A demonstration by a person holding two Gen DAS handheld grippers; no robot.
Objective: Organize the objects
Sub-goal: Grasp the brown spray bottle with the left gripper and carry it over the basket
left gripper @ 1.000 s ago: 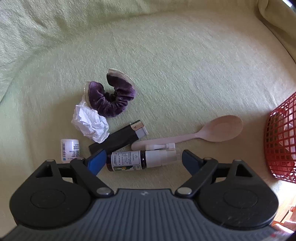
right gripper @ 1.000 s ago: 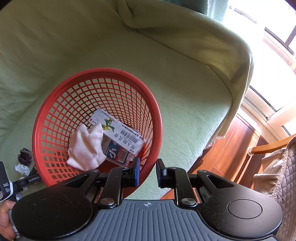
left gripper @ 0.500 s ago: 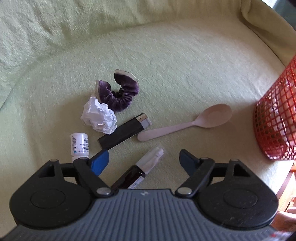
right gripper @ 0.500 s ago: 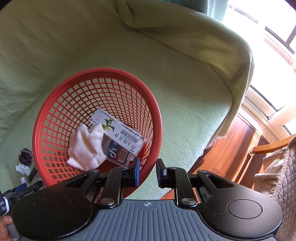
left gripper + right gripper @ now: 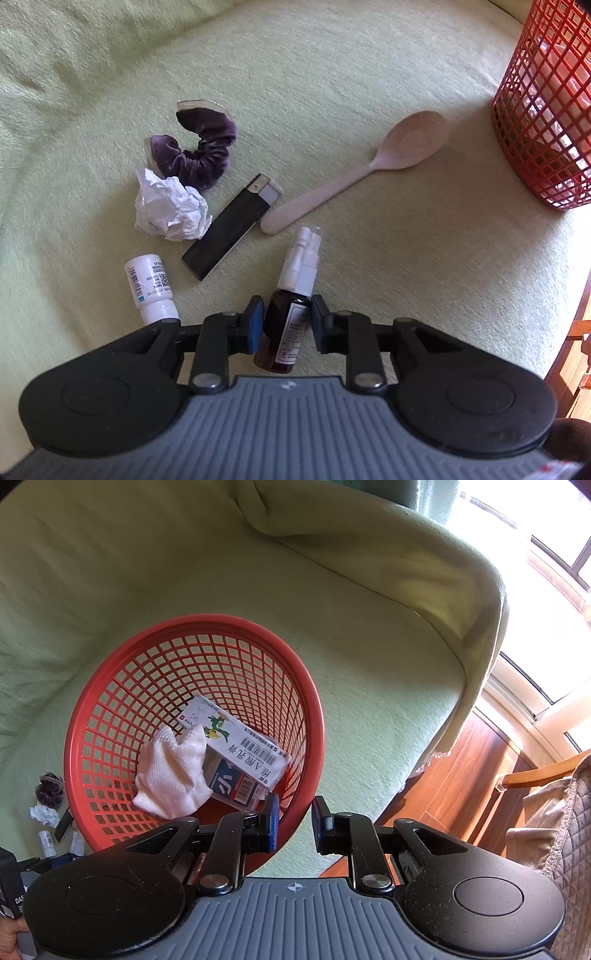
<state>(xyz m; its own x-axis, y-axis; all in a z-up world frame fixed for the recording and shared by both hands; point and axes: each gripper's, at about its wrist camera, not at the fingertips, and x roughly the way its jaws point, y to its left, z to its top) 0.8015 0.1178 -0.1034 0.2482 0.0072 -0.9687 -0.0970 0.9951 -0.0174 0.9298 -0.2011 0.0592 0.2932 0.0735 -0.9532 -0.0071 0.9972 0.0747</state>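
A brown spray bottle point(image 5: 300, 271) with a white nozzle lies on the green sofa cover, pointing away along my left gripper point(image 5: 286, 321). The jaws are closing, and both pads touch the bottle's brown body. Beyond it lie a black lighter point(image 5: 231, 230), a pink spoon point(image 5: 369, 166), crumpled white paper point(image 5: 170, 210), a purple scrunchie point(image 5: 199, 151) and a small white bottle point(image 5: 149, 288). My right gripper point(image 5: 294, 821) is shut on the near rim of the red basket point(image 5: 184, 627), which holds a white cloth point(image 5: 173, 771) and a medicine box point(image 5: 236, 742).
The red basket point(image 5: 546, 110) stands to the right of the loose items in the left wrist view. The sofa's backrest rises behind everything, and its armrest point(image 5: 424, 572) stands at the right. Past the seat edge are a wooden floor point(image 5: 461, 775) and a chair.
My left gripper rolled and shifted toward the basket, and its jaws went from wide open to tight around the spray bottle. The right gripper and basket stayed put.
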